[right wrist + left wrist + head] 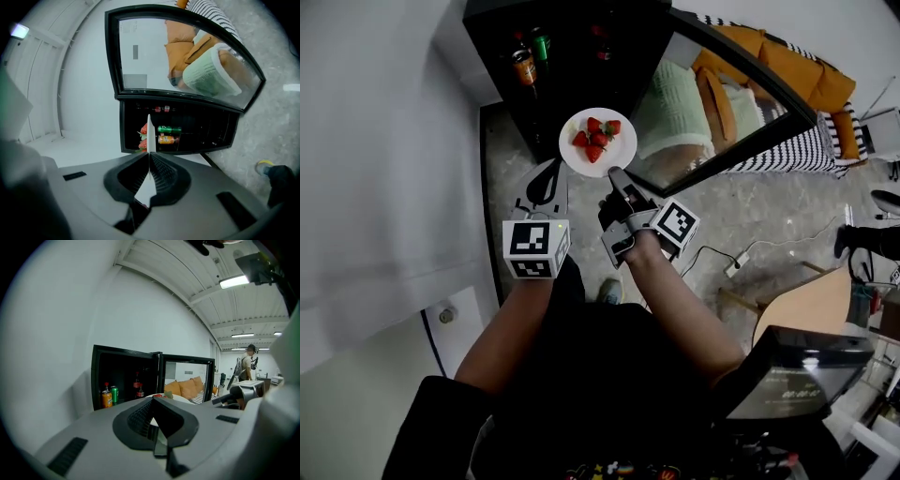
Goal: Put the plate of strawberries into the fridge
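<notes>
Plate (623, 150): one.
Strawberries (594, 138): five, all on the plate.
Cans: two, an orange can (524, 67) and a green can (541, 45), at 11 o'clock from the plate.
Bottles (139, 391): at least two, at 12 o'clock.
Fridge (95, 376): one.

The round white plate (622, 153) carries a small heap of red strawberries (596, 138) with green caps. It hangs level in the air, pinched at its near rim by the right tongs (617, 174), just in front of the fridge (581, 70). The fridge is small and black, dark inside, and its glass door (727, 112) is swung wide open to the right.
</notes>
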Demonstrator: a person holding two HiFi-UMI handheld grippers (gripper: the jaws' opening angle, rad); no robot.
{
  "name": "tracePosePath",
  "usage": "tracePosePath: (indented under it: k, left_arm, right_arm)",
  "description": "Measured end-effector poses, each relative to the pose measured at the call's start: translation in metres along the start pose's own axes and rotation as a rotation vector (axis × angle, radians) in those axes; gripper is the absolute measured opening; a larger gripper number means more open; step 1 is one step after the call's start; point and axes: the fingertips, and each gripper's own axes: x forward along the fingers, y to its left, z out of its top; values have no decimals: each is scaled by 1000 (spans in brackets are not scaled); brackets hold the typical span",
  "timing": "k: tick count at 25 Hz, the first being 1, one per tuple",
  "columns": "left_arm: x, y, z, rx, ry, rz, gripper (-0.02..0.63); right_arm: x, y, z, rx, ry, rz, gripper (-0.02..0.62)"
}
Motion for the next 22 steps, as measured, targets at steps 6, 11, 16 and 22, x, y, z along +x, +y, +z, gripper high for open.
tracePosePath:
  k: [6, 11, 16, 22]
  left_arm:
    - [23, 24, 5, 12, 21, -11, 3]
    - [3, 0, 3, 41, 21, -2, 3]
    - [-22, -11, 24, 76, -10, -39, 3]
    - [-30, -11, 37, 87, -16, -50, 3]
  right_arm:
    - [29, -8, 1, 24, -6, -18, 14]
    - [0, -9, -4, 35, 3, 1, 14]
    - [-21, 15, -18, 24, -26, 32, 14]
    - [-24, 28, -23, 46, -37, 43, 14]
